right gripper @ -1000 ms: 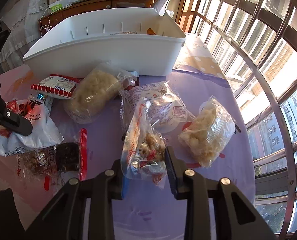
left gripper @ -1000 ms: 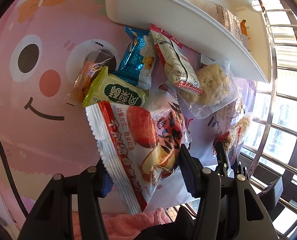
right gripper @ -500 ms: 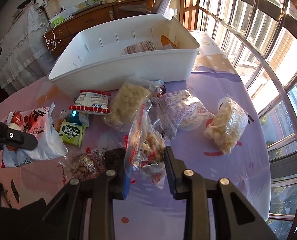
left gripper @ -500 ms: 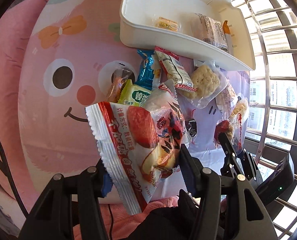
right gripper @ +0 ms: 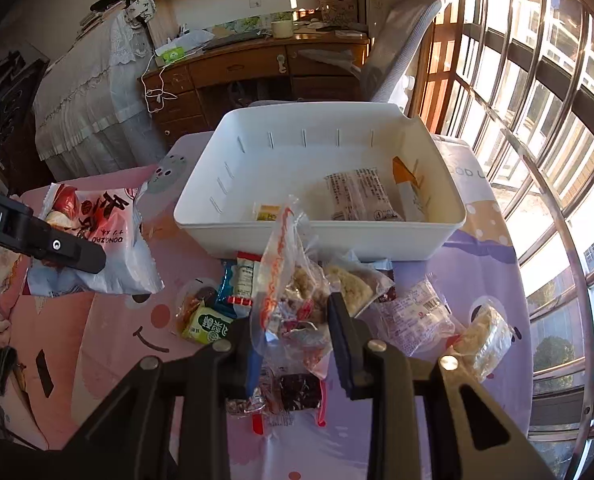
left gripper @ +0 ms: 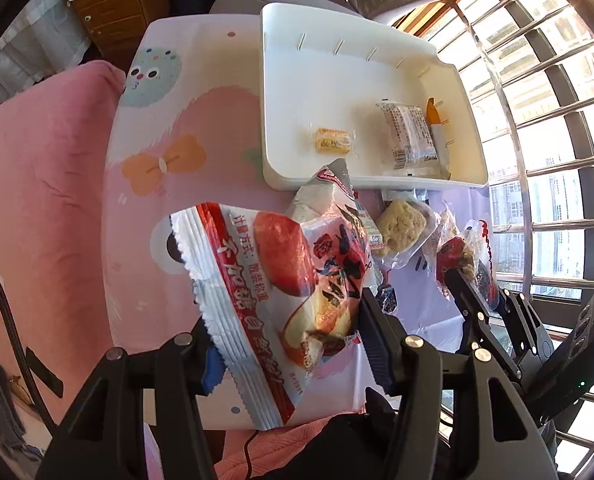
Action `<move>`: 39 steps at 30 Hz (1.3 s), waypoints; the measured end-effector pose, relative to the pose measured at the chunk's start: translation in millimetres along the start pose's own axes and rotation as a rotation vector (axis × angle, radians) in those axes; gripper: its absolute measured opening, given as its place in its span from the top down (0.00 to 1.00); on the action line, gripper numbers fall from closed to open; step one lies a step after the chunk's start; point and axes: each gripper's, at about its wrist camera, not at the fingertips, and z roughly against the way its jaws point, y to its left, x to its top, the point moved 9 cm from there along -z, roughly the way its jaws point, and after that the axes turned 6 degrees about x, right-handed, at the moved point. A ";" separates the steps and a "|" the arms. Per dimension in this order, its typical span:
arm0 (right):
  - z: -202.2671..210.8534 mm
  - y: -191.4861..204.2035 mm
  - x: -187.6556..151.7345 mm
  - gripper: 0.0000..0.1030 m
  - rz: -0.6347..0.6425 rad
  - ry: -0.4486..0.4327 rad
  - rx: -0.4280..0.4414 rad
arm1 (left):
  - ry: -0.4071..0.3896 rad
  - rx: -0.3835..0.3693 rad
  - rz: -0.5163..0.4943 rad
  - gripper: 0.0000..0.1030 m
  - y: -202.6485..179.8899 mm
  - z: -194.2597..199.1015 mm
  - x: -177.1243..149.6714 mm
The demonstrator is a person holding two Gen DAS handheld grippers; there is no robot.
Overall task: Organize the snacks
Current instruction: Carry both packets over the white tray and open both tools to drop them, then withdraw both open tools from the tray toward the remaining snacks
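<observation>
Grippers both loaded: left gripper (left gripper: 289, 344) clamped red-and-white packet (left gripper: 273, 292), right gripper (right gripper: 295, 344) clamped clear bag (right gripper: 293, 300). Advised clearing white bin (right gripper: 317, 236) rim before releasing.

A white-and-red bread packet (left gripper: 281, 288) and clear nut bag (right gripper: 293, 292) hang raised before the white bin (right gripper: 377, 240).

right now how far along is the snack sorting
Done: three packets lie in the white bin. In hand: left gripper holds the red-and-white bun bag, right gripper a clear snack bag, both above the table. Left: several packets, including the green packet, remain on the tablecloth.
</observation>
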 end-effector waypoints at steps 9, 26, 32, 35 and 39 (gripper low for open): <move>-4.6 -1.4 54.4 0.71 0.033 -0.069 0.031 | -0.084 0.027 -0.022 0.46 -10.1 14.7 58.4; -44.4 -31.9 91.5 0.69 -0.041 -0.086 0.093 | -0.241 -0.038 -0.077 0.41 -56.0 -1.5 118.4; -48.1 -38.5 87.6 0.65 -0.048 -0.062 0.075 | -0.239 -0.031 -0.086 0.30 -61.0 -4.3 119.5; -45.4 -42.6 84.7 0.63 -0.073 -0.058 0.076 | -0.234 -0.033 -0.092 0.30 -62.5 -3.8 115.3; -39.3 -47.8 79.6 0.60 -0.102 -0.054 0.065 | -0.230 -0.038 -0.109 0.30 -65.5 -0.5 107.3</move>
